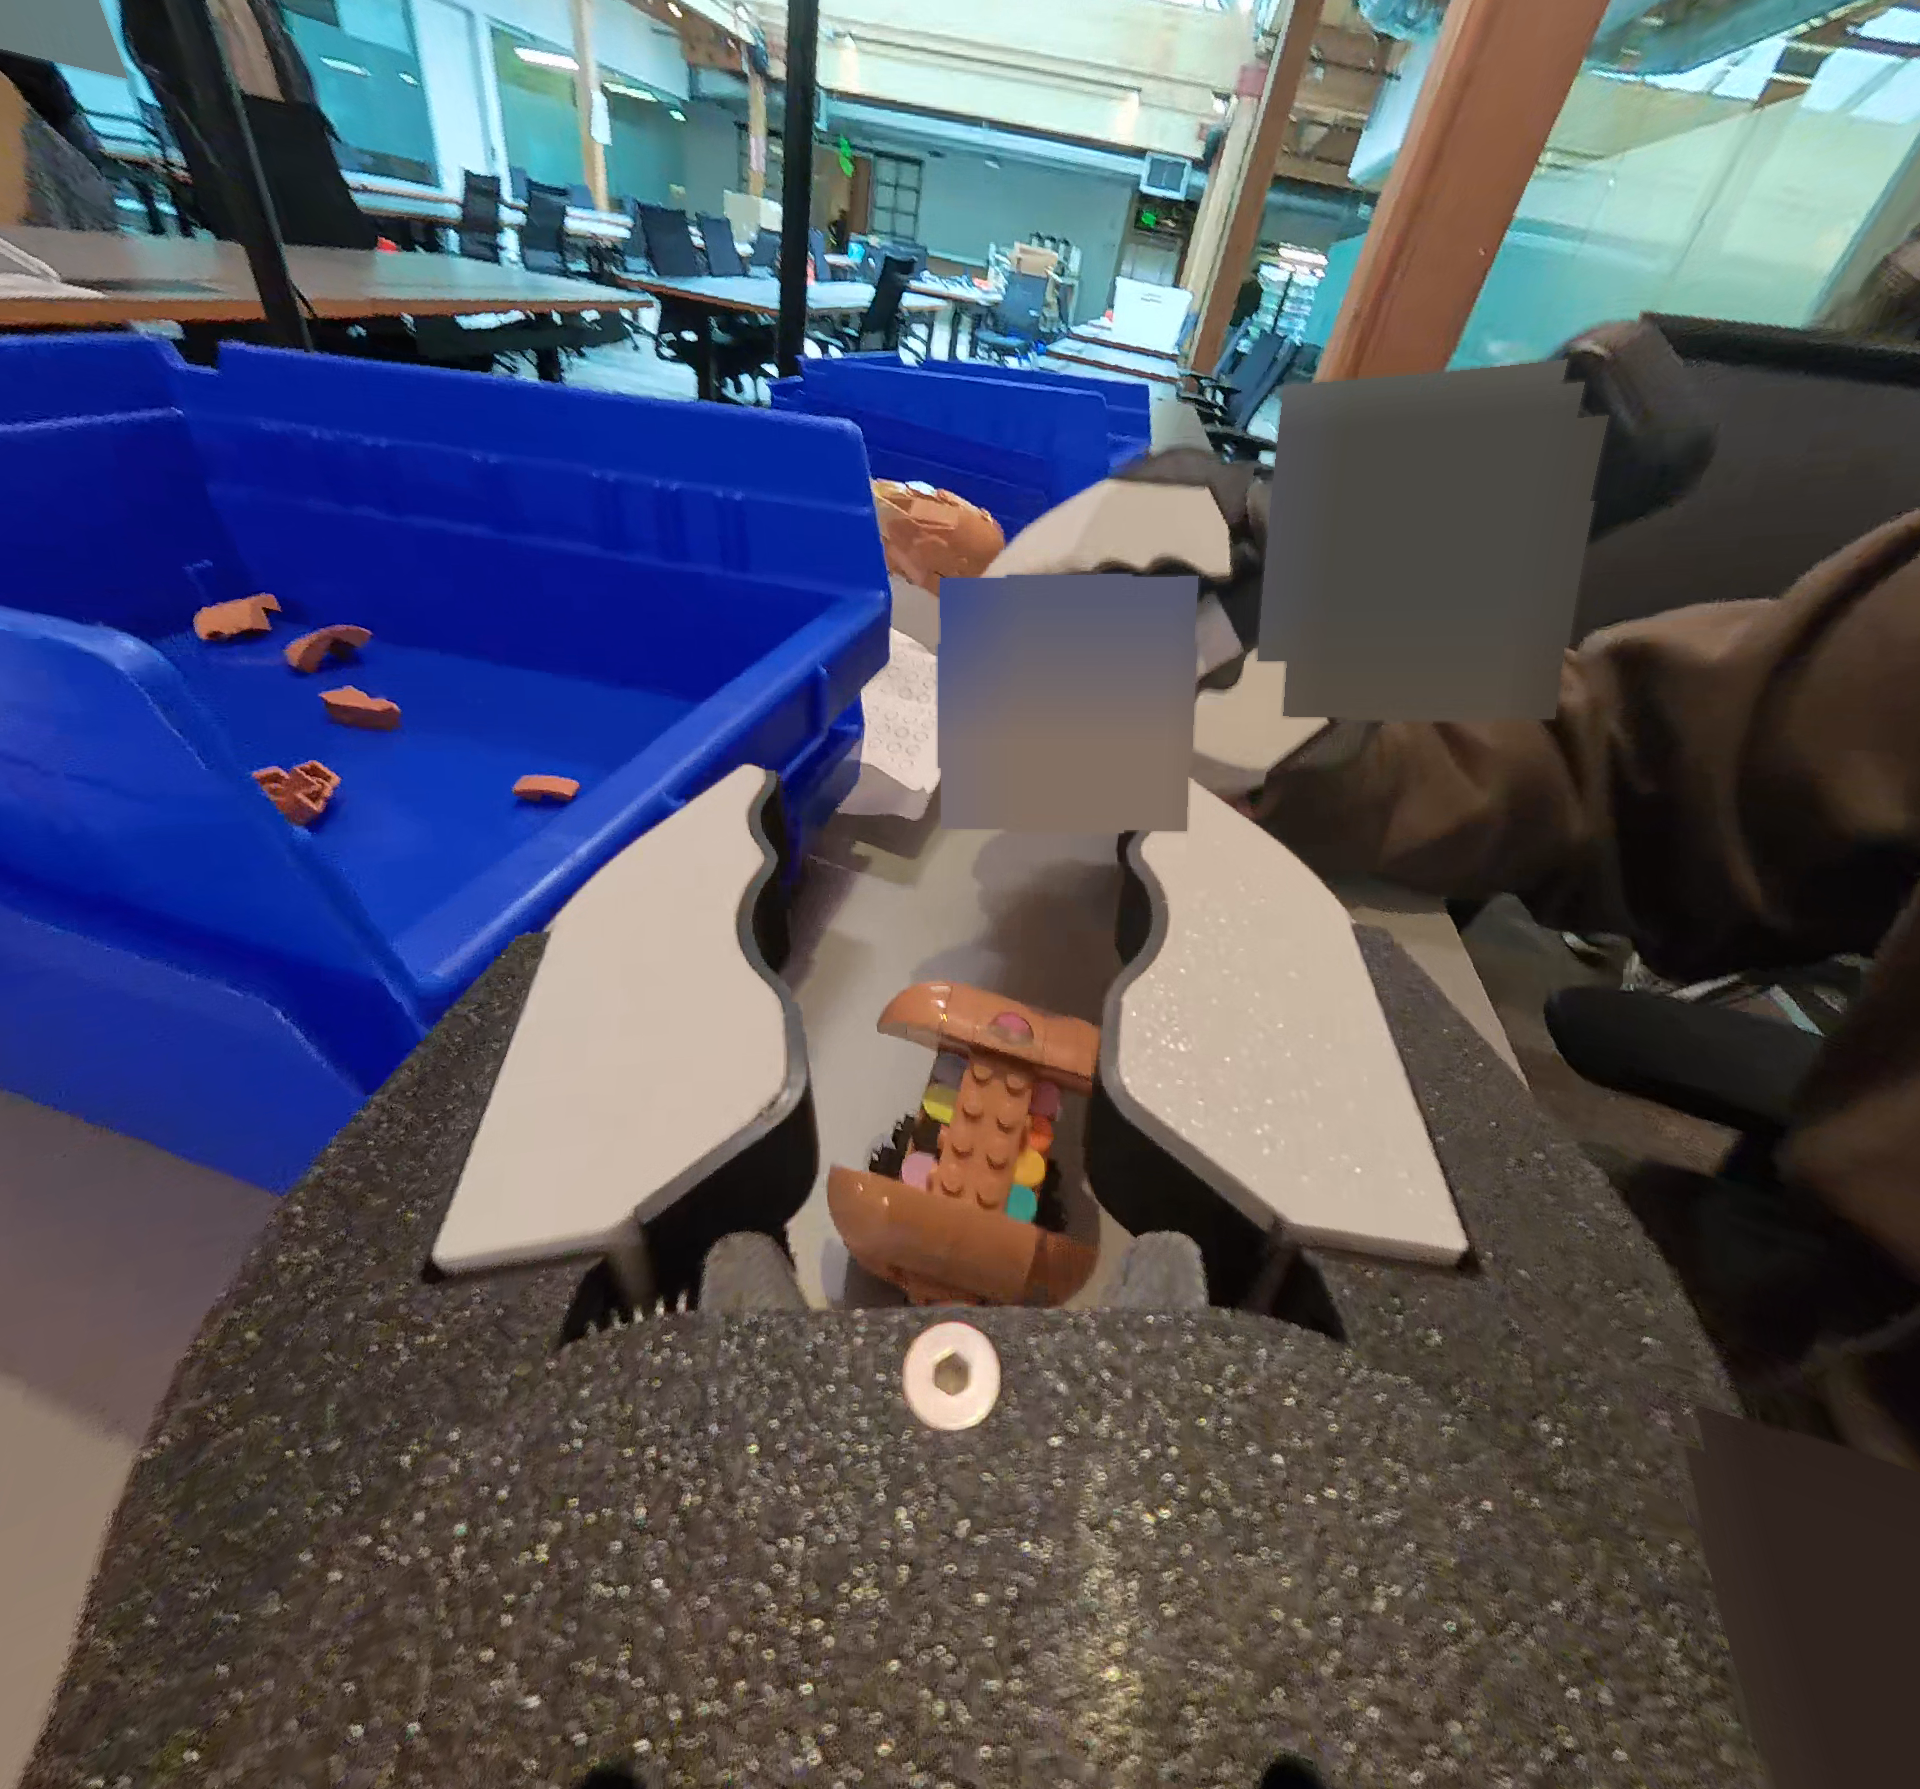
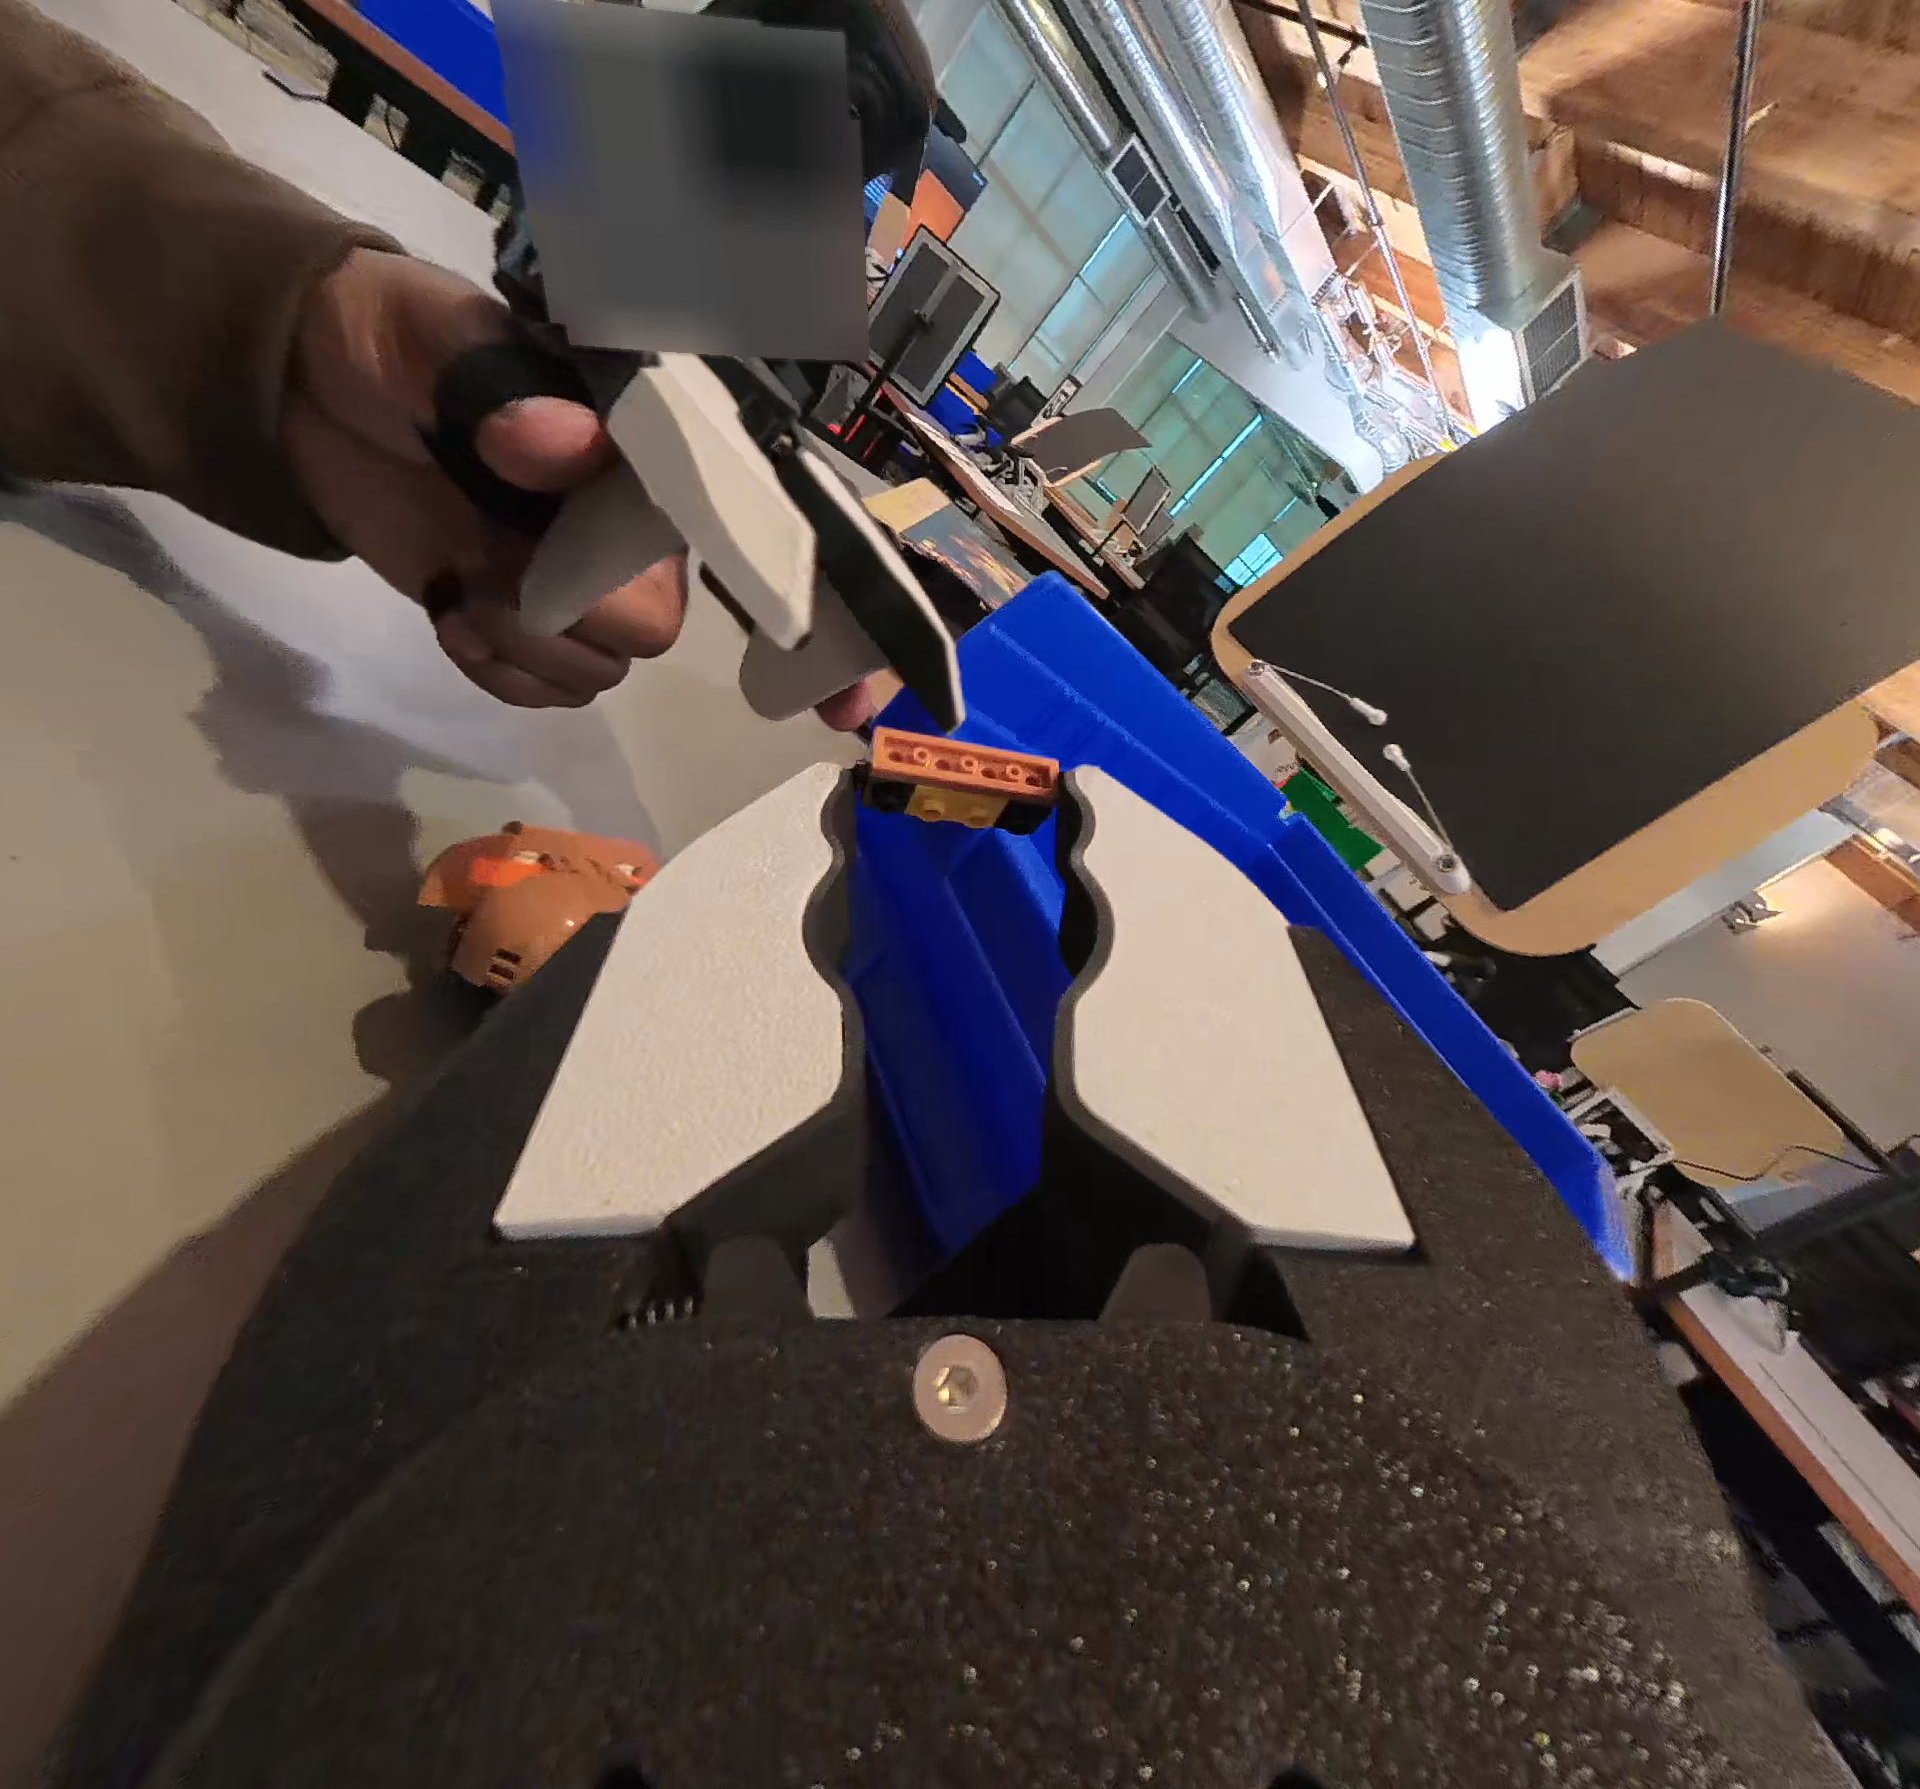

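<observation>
The left tool (image 1: 948,918) is released, its fingers straddling a brown brick-built model (image 1: 982,1142) lying on the grey tabletop (image 1: 104,1251), right of the blue bin (image 1: 436,534). The right tool (image 2: 956,794) is grasping a small tan-and-yellow brick piece (image 2: 964,783) at its fingertips, raised before a blue bin (image 2: 1101,700).

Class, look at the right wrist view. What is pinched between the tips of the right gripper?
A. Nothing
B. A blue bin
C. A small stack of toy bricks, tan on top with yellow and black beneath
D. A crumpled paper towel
C: the small brick stack sits clamped between the tips of the right gripper, with the blue bin behind it.
</observation>
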### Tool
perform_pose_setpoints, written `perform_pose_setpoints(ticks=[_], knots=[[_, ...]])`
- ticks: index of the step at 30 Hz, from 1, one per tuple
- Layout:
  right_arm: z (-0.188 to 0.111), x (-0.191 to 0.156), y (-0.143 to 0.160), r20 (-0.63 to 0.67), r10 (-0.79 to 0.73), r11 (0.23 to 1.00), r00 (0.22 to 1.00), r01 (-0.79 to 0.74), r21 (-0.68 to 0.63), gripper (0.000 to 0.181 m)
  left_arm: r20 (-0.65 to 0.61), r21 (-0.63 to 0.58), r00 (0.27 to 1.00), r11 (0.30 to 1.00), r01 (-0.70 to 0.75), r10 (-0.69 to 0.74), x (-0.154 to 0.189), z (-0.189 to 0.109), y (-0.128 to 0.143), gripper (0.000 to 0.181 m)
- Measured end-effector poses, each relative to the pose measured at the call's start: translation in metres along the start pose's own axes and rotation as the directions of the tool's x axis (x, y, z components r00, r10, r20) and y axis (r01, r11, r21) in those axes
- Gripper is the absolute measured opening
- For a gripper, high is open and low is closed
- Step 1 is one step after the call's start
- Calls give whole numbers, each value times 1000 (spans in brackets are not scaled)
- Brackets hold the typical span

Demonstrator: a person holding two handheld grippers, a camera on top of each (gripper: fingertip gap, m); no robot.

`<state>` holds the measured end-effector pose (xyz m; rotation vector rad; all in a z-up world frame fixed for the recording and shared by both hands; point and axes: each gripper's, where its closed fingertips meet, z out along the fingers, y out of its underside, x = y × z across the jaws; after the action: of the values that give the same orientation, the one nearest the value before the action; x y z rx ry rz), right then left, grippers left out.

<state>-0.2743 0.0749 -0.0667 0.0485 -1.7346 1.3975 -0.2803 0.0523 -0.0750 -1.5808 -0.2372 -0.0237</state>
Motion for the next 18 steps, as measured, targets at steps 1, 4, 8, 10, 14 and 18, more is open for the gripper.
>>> perform_pose_setpoints(ticks=[1,4,8,10,14,18], knots=[[0,0,2,-7,-4,1000,1000,4,-5,37,19,20,1000,1000,4,-4,-2,3,-3,61],[2,1,10,-18,0,1000,1000,-1,-19,37,71,90,997,996,12,-18,-2,11,-12,59],[2,2,14,-38,2,1000,999,-3,-21,37,137,111,990,992,-55,39,4,15,-15,57],[2,3,16,-55,-7,1000,998,5,-24,37,168,90,982,990,-106,89,5,16,-14,57],[2,6,17,-99,-36,999,994,33,-32,37,203,74,970,985,-154,136,5,13,-16,57],[3,10,21,-130,-58,997,990,52,-52,38,214,83,973,990,-111,91,0,9,-16,57]])
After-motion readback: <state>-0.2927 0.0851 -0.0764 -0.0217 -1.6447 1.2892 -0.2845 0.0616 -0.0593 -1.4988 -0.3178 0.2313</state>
